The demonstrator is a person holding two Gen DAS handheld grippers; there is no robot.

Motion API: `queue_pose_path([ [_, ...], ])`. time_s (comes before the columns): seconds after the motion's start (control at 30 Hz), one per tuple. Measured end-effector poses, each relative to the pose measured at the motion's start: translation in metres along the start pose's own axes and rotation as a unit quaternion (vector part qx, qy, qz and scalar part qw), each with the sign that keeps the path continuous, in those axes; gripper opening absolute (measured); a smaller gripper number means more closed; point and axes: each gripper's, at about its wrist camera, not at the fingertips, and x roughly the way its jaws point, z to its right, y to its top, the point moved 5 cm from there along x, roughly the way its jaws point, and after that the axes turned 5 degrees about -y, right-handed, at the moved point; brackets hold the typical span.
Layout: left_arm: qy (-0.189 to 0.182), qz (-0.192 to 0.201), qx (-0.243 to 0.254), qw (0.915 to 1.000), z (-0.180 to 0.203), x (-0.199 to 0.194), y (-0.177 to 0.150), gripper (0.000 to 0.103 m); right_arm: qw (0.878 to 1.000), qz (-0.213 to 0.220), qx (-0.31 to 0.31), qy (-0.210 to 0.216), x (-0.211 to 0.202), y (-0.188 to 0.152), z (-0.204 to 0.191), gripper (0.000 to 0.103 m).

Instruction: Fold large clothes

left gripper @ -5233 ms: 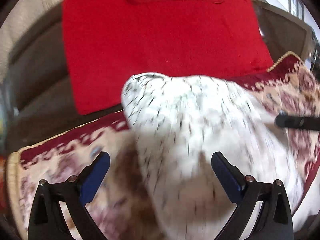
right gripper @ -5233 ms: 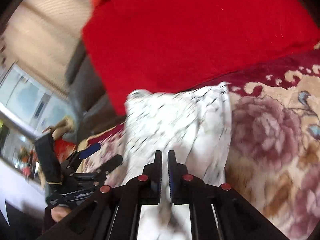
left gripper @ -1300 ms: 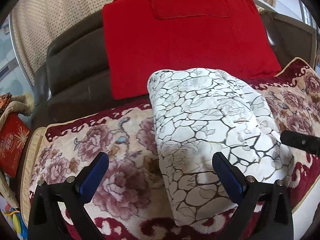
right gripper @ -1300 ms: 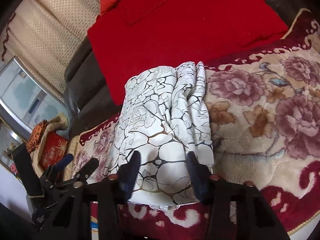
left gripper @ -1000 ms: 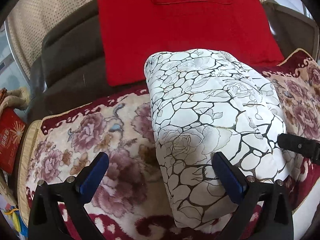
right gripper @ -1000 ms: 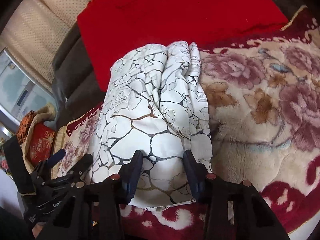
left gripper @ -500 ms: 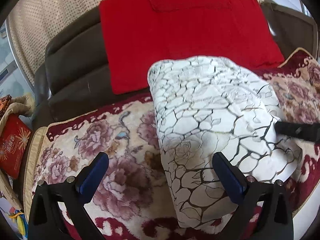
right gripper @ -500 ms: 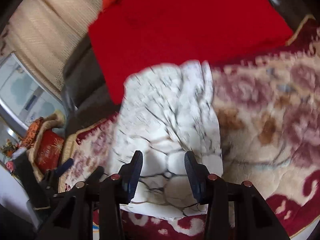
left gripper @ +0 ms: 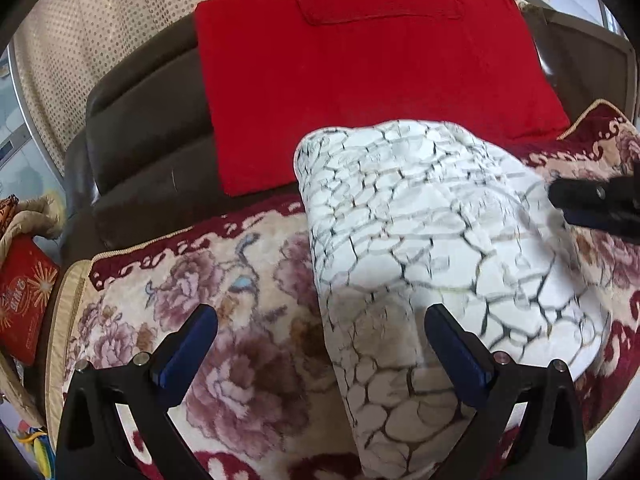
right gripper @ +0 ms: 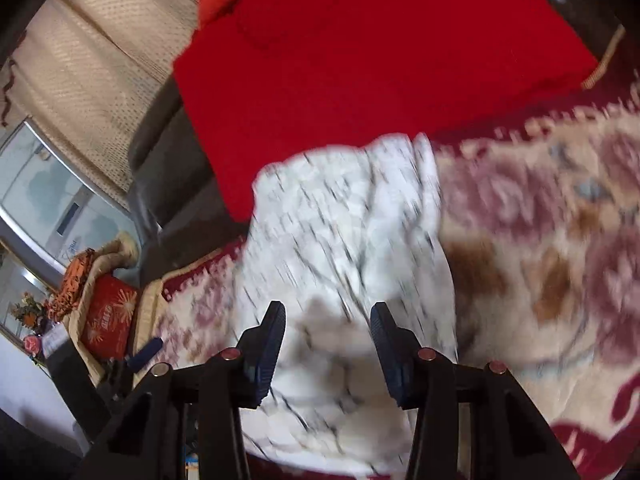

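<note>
Both claws stand open, gripping nothing. The folded garment lies on the sofa ahead of the left claw and under the right claw; I'd press the layers flat, evenly.

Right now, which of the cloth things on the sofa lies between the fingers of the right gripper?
The white folded cloth with dark crackle lines, not the red cloth behind it or the flowered blanket under it. The right gripper straddles its near end.
</note>
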Motion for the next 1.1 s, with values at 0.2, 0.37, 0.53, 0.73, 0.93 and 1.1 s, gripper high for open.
queue_pose_path([
  [0.2,0.0,-0.018,0.008,0.9998,0.006,0.024,0.001,0.103,0.999,-0.034,0.003,-0.03,0.045,0.015,0.008,0.049],
  [0.37,-0.007,-0.014,0.006,0.9999,0.008,0.028,-0.001,0.103,0.995,-0.079,0.045,-0.028,0.084,0.008,0.038,0.048],
  [0.53,-0.008,-0.016,0.001,0.9998,0.006,0.027,-0.002,0.103,0.997,-0.069,0.029,-0.036,0.078,0.005,0.038,0.048],
  [0.73,0.0,-0.02,0.001,0.9998,0.004,0.02,-0.002,0.103,0.999,-0.042,0.017,-0.027,0.047,0.004,0.015,0.049],
  [0.93,0.001,-0.016,0.005,0.9999,0.007,0.006,-0.005,0.103,1.0,-0.014,-0.026,-0.006,0.0,-0.011,-0.011,0.049],
  [1.1,0.0,-0.013,0.0,0.9999,0.005,-0.002,-0.009,0.103,1.0,-0.028,-0.014,-0.002,-0.012,-0.03,-0.005,0.049],
])
